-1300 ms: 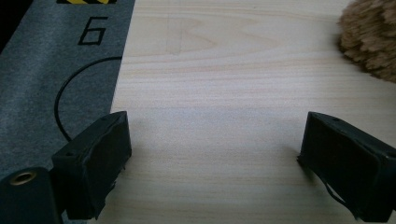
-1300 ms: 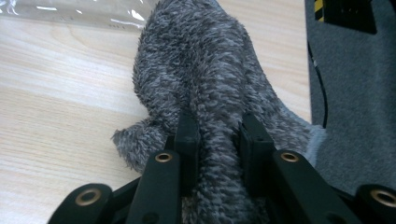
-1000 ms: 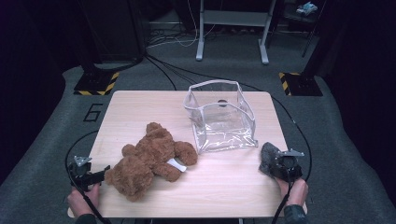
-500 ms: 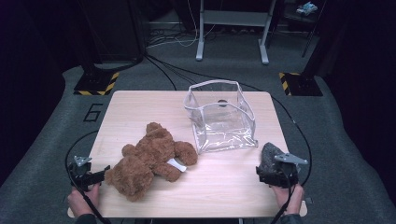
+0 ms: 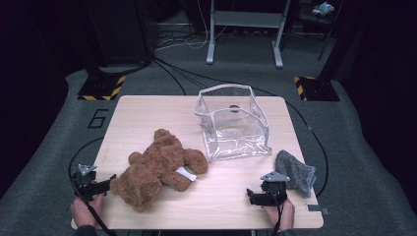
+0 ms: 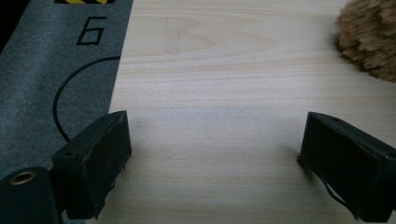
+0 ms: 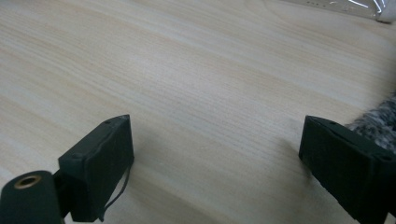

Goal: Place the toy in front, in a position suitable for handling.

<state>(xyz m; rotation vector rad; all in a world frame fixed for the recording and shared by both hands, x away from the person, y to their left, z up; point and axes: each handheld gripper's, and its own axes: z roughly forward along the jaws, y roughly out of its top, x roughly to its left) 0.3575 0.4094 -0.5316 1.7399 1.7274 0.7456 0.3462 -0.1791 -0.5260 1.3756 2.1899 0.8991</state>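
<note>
Wooden table (image 5: pixel 162 110) with teddy bear (image 5: pixel 157 167), clear bag (image 5: pixel 231 123), grey cloth (image 5: pixel 295 172)

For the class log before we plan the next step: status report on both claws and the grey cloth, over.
Left claw open beside teddy bear. Right claw just opened, nothing between its jaws. Grey cloth lies released on table, right of that claw. Nothing in the way.

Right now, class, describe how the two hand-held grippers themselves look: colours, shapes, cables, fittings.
Both are black tools. The left gripper and right gripper each carry a grey three-cornered plate on top and trail a thin black cable. Up close, each has two blocky black jaws with flat pads, and a small brass-coloured ring at the lower left.
</note>
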